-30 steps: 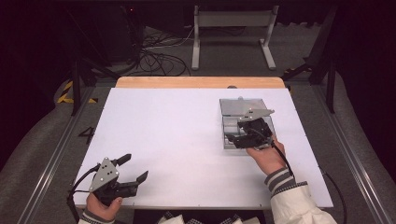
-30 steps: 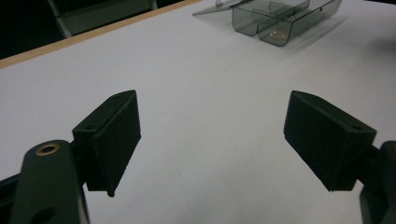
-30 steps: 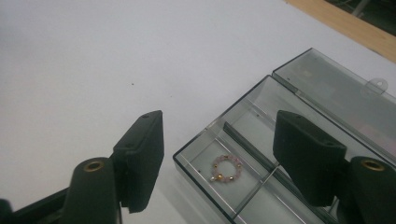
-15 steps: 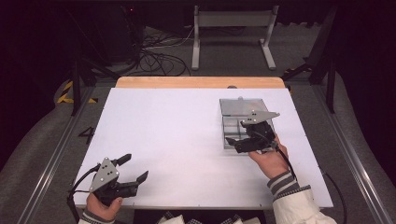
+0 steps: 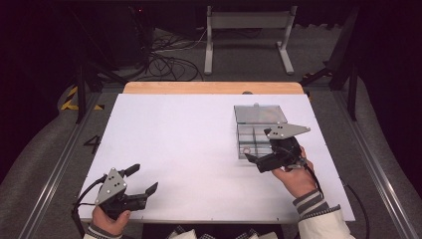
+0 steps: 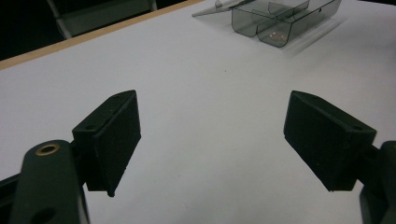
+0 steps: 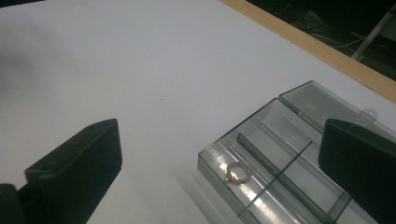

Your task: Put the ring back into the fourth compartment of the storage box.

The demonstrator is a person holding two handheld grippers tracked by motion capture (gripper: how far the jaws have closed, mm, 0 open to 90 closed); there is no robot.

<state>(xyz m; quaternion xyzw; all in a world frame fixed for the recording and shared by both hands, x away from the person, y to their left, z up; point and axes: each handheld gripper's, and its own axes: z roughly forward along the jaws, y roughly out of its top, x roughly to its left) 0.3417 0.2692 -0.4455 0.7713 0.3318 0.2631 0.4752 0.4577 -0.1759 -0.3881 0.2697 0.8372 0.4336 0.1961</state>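
One clear box (image 5: 255, 130), one ring (image 7: 238, 173), two hand-held grippers (image 5: 142, 180).

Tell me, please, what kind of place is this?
Probably a lab or studio for recording handling tasks: a bare white table against a dark backdrop, loose cables on the floor behind it, and a person holding a left gripper and a right gripper near a clear compartment box.

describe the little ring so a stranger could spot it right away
On the white table, find the clear plastic box with its lid open, on the right side. The ring lies in the near-left compartment; it is small, coppery and beaded, the sole coloured item there.
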